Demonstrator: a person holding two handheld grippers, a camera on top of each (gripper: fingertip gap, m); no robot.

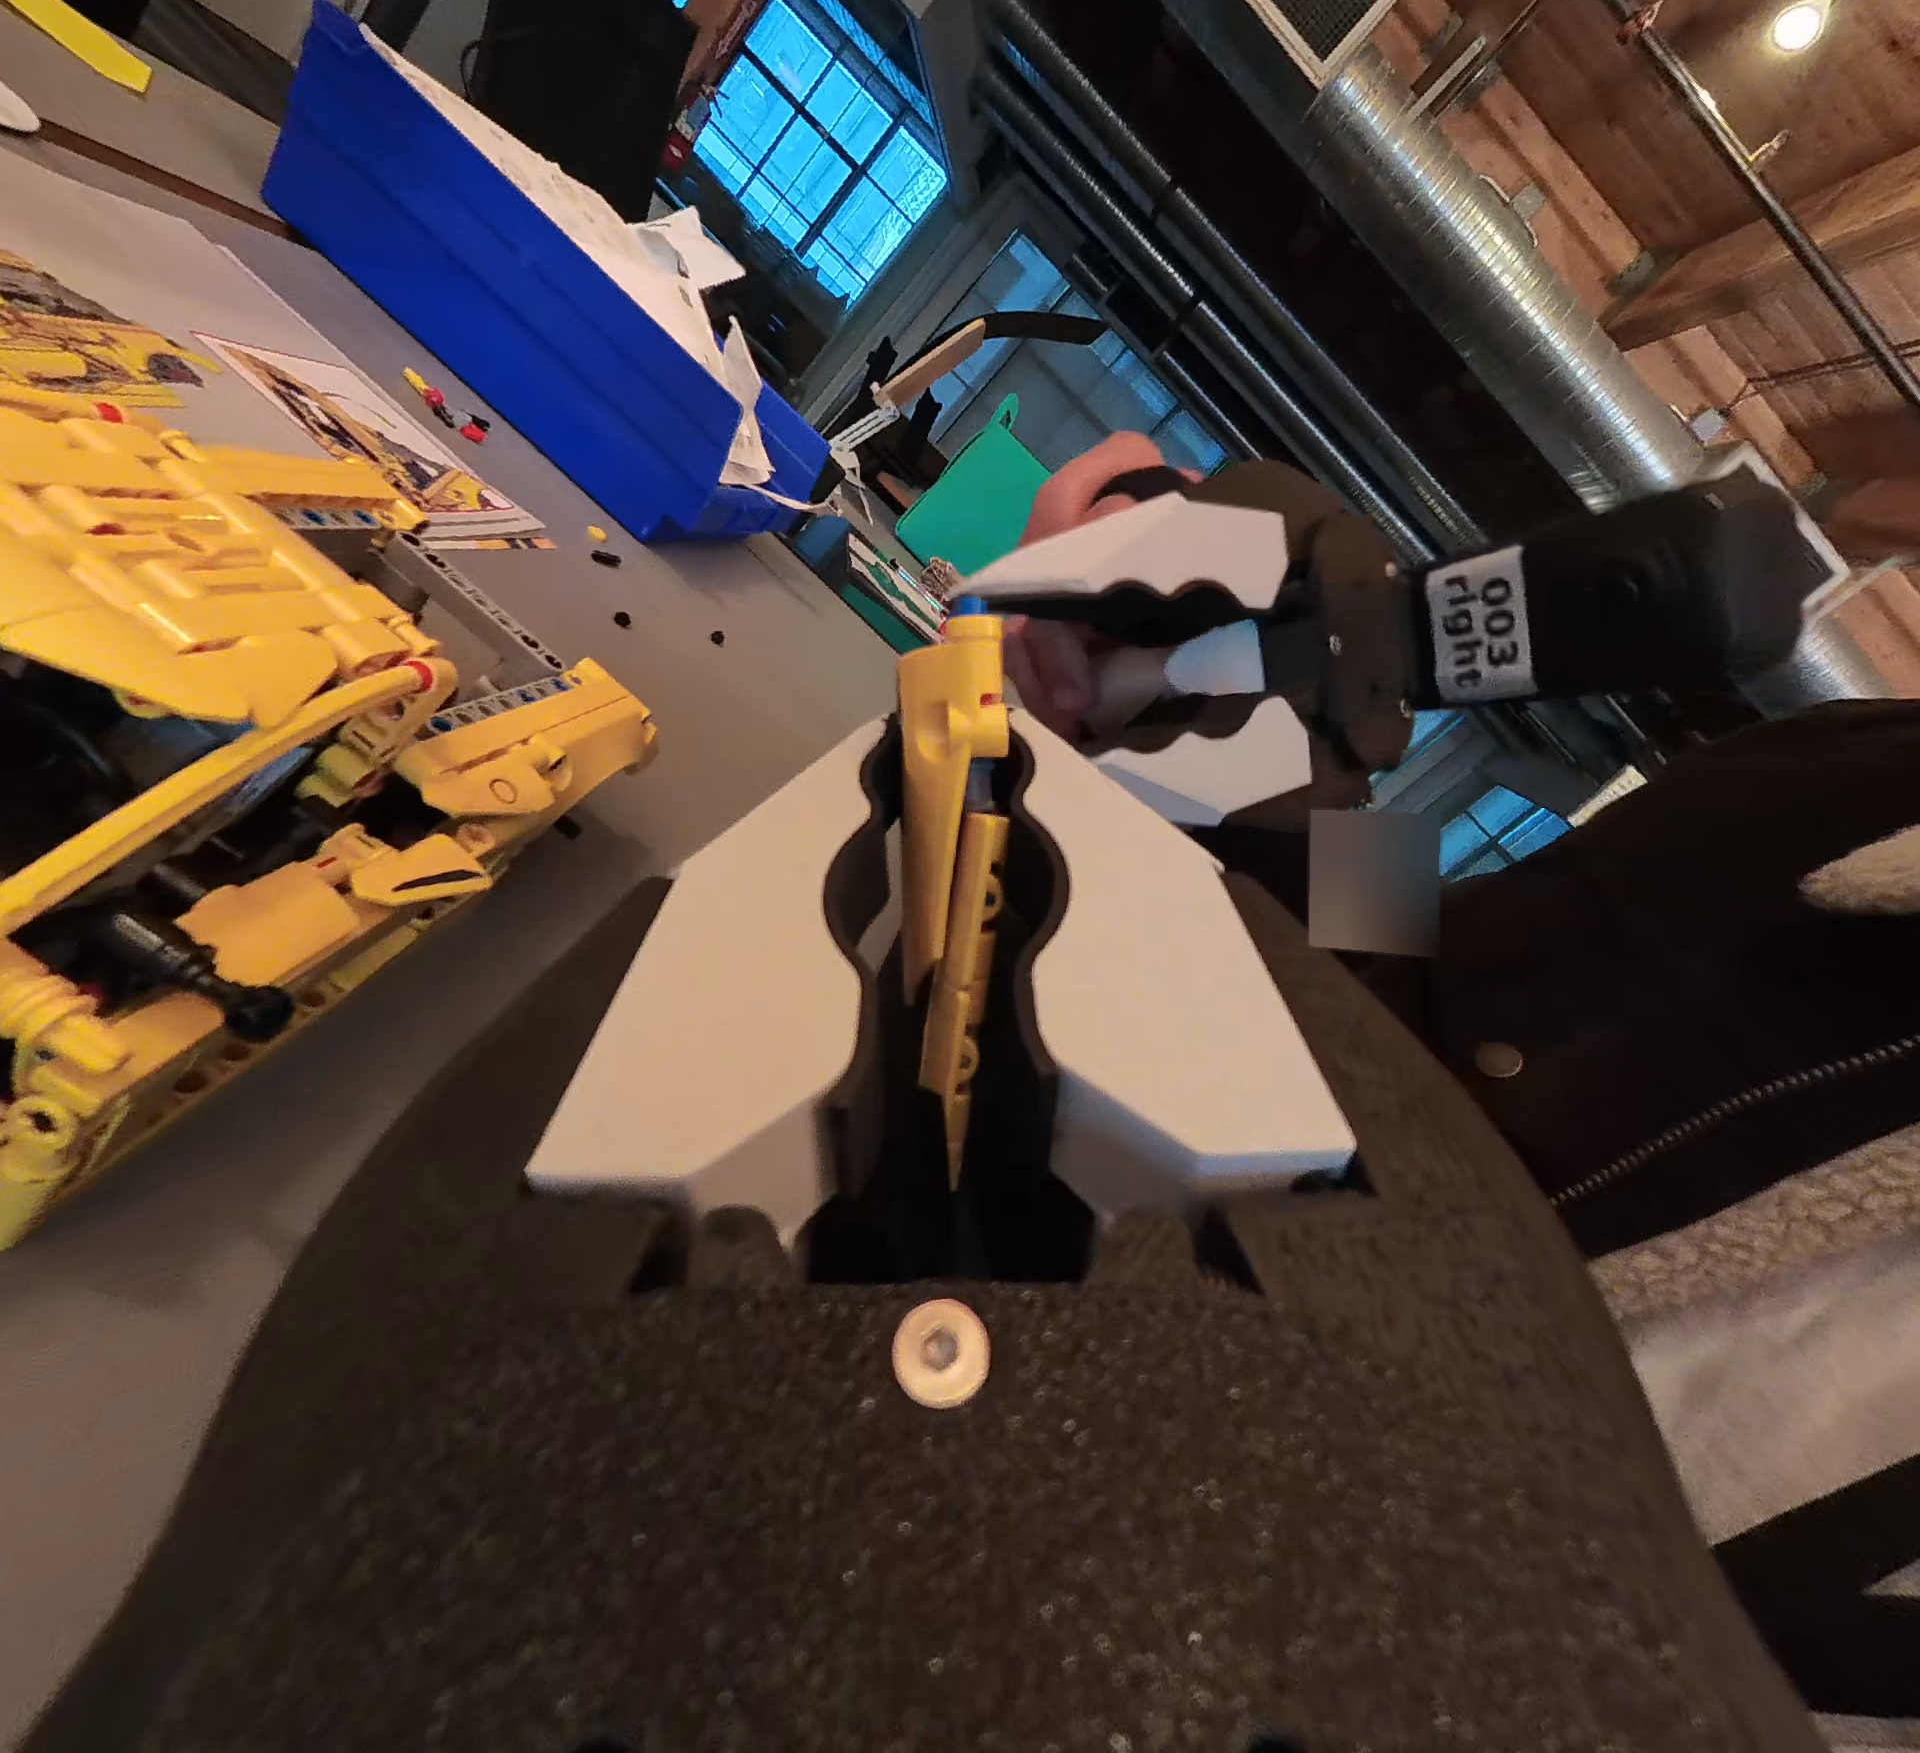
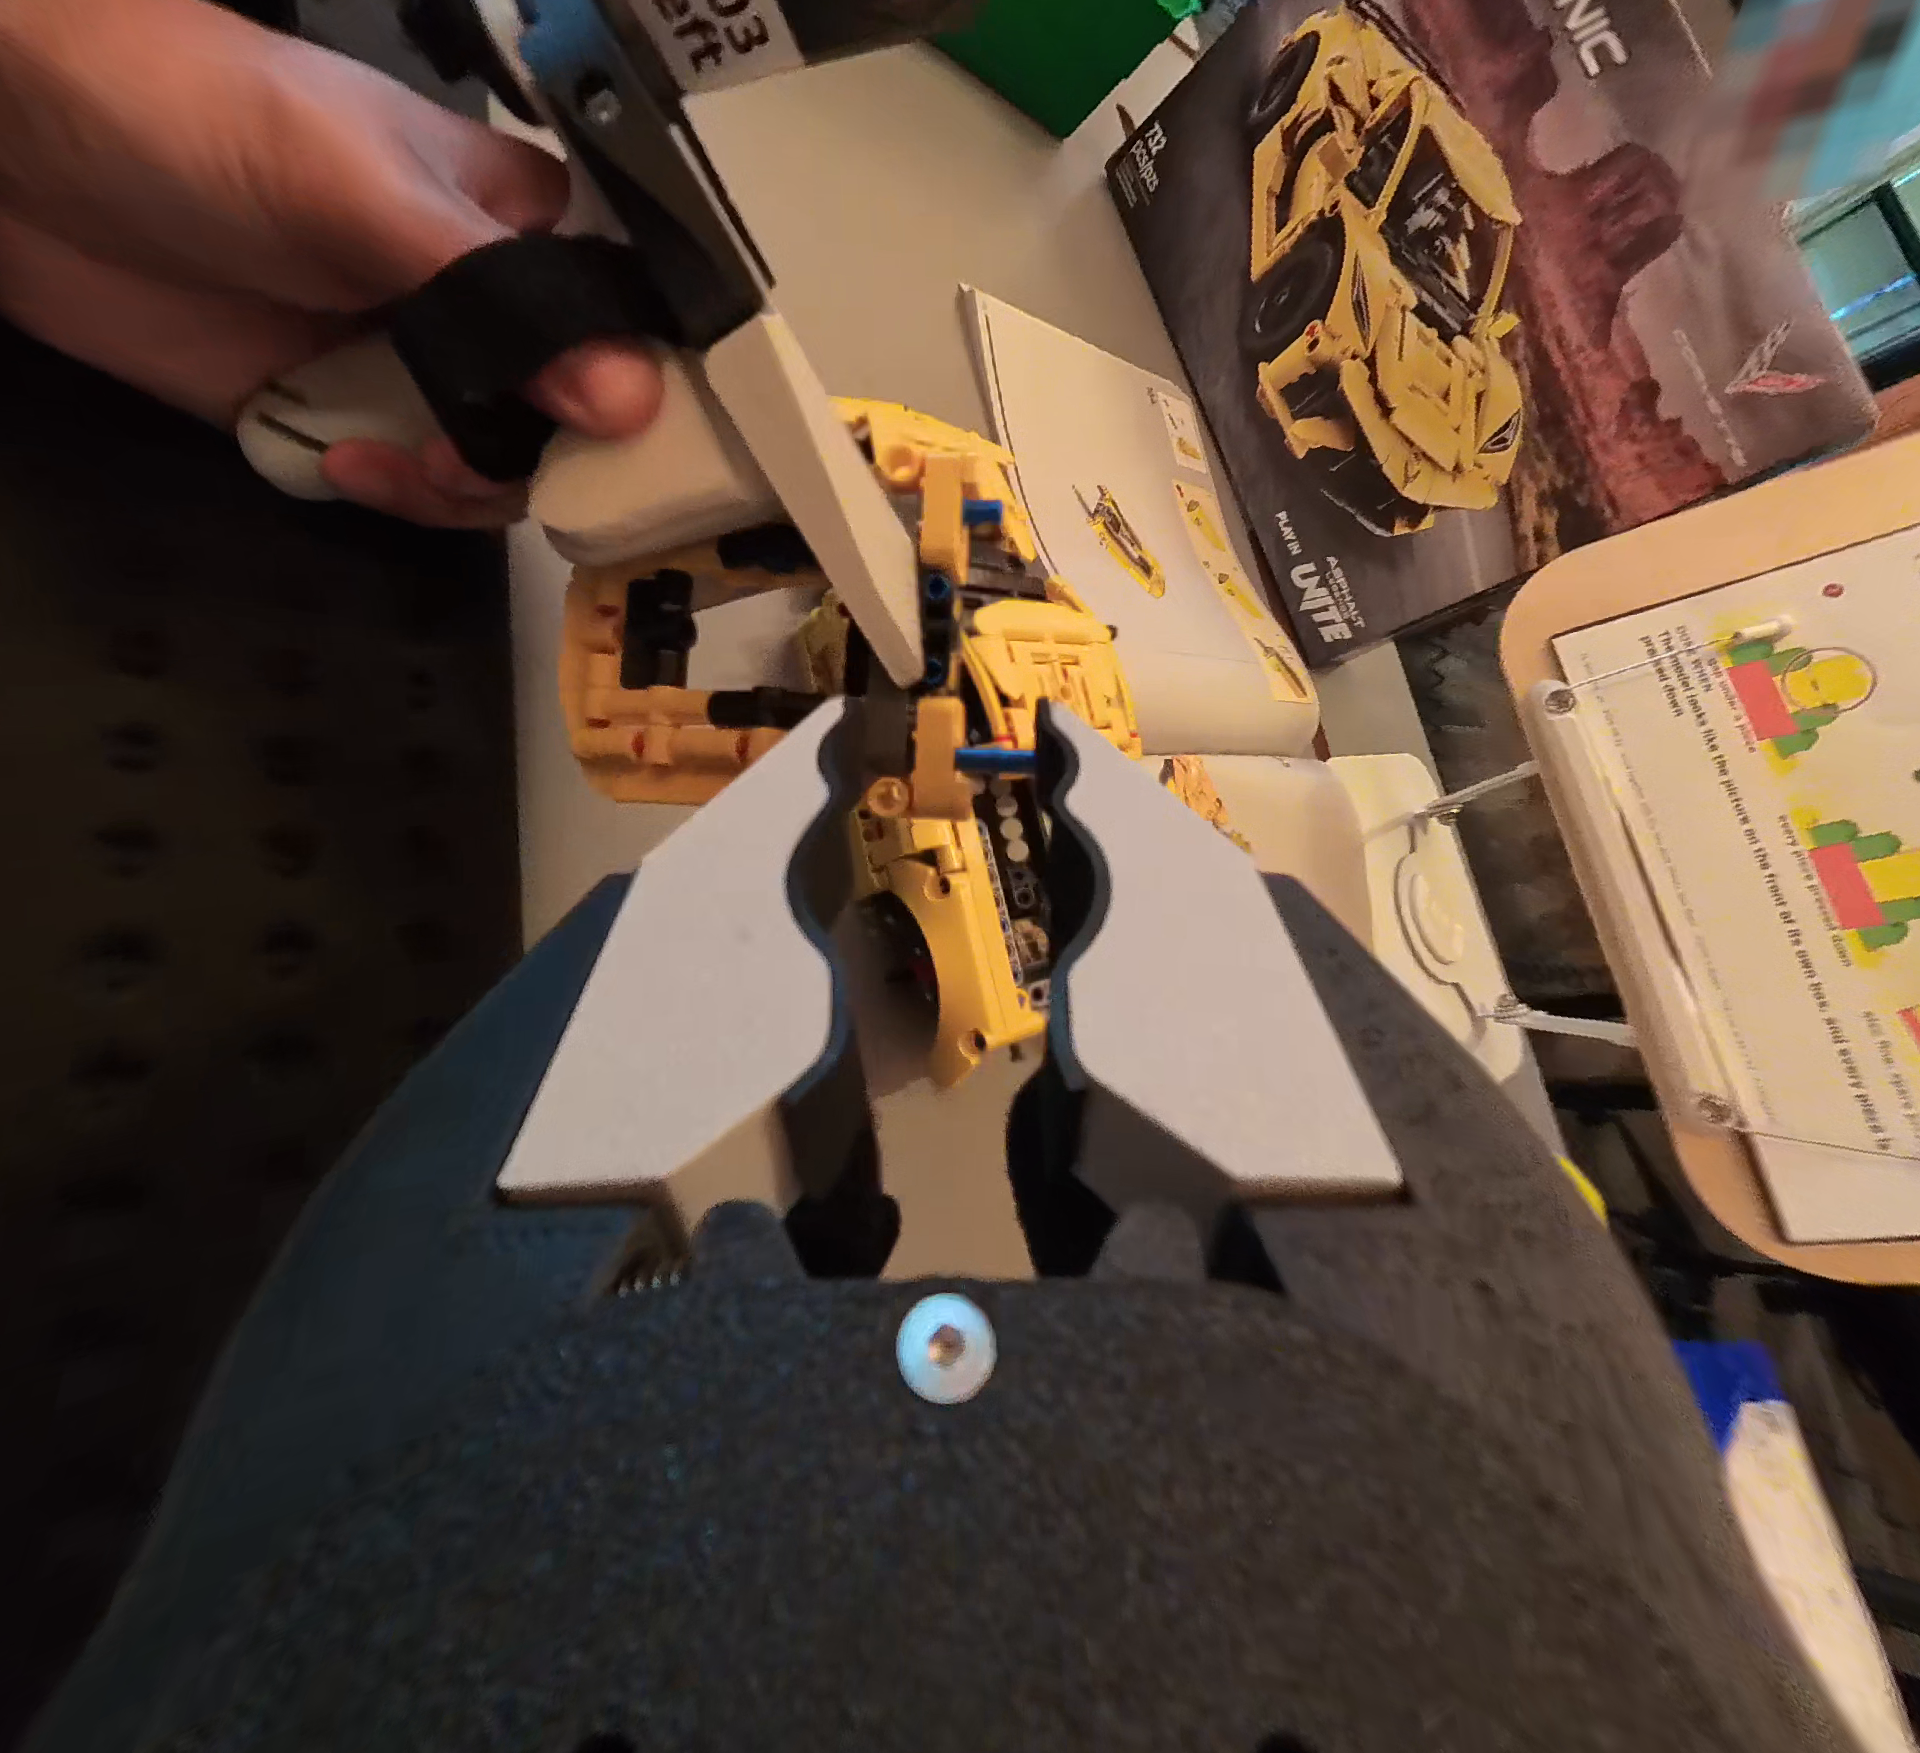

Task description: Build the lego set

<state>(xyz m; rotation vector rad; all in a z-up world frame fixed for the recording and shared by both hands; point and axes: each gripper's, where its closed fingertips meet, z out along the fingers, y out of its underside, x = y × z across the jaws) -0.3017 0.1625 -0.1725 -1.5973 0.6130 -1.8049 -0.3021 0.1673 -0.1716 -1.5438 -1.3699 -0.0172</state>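
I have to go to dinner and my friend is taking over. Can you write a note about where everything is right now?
Left tool: shut on the yellow sub-assembly, held up off the table.
Right tool: open, fingertips either side of the blue pin at that sub-assembly's top end, not gripping yet.
Yellow car body: partly built, lying on the grey table.
Instruction booklet and set box: beside it.
Loose small pieces: near the blue bin.
Left to do: probably seat the pin, then join the sub-assembly to the car.
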